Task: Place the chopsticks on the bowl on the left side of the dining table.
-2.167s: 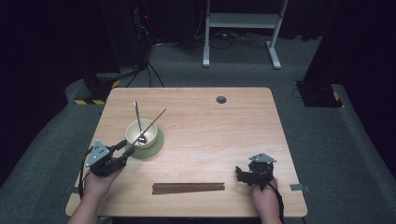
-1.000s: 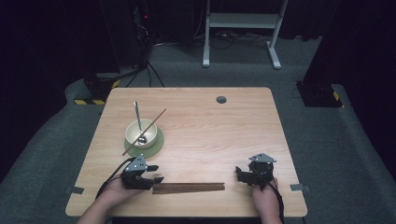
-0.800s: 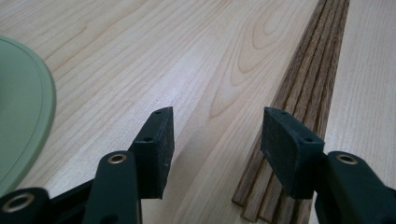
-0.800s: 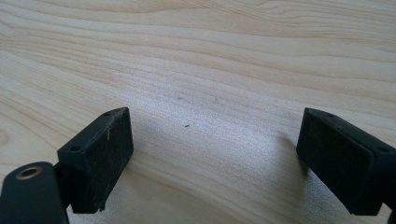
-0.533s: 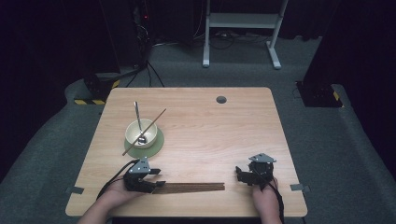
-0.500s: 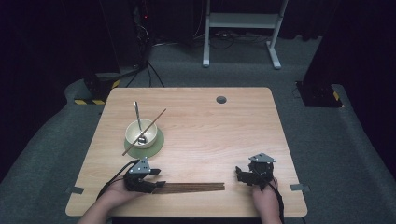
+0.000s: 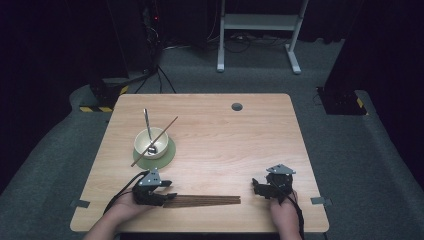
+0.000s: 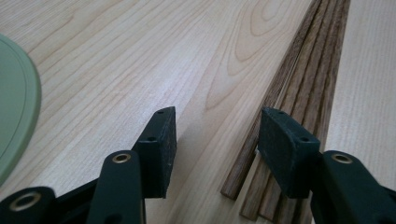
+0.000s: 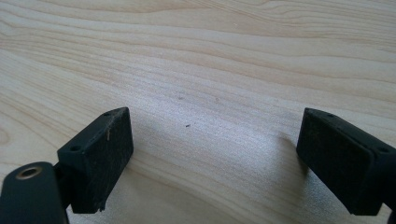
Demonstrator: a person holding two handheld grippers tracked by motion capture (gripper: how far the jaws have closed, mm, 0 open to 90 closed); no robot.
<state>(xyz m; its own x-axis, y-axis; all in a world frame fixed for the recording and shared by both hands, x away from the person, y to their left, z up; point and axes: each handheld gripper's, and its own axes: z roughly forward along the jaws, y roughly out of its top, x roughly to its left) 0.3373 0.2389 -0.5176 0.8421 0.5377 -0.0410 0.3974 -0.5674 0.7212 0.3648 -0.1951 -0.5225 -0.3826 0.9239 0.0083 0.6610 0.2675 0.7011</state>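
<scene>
A bundle of dark wooden chopsticks [image 7: 205,201] lies flat near the table's front edge. My left gripper [image 7: 170,190] is at its left end, pointing right. In the left gripper view the sticks [image 8: 299,88] run away under the right pad, and one stick end lies between the jaws of the gripper [image 8: 219,140]. The jaws have just been closing a little and stand open, not pressing the wood. A cream bowl [image 7: 151,143] on a green saucer [image 7: 167,156] holds a spoon [image 7: 147,120] and one chopstick [image 7: 160,136]. My right gripper [image 7: 257,186] rests wide open over bare wood [image 9: 212,154].
The saucer's rim [image 8: 16,121] shows at the left of the left gripper view. A round cable hole [image 7: 236,106] sits near the table's far edge. Beyond the table stand a white frame [image 7: 260,30] and dark equipment on grey carpet.
My left gripper has come from beside the bowl down to the left end of the chopstick bundle and has stayed there for the last second. The right gripper has not moved.
</scene>
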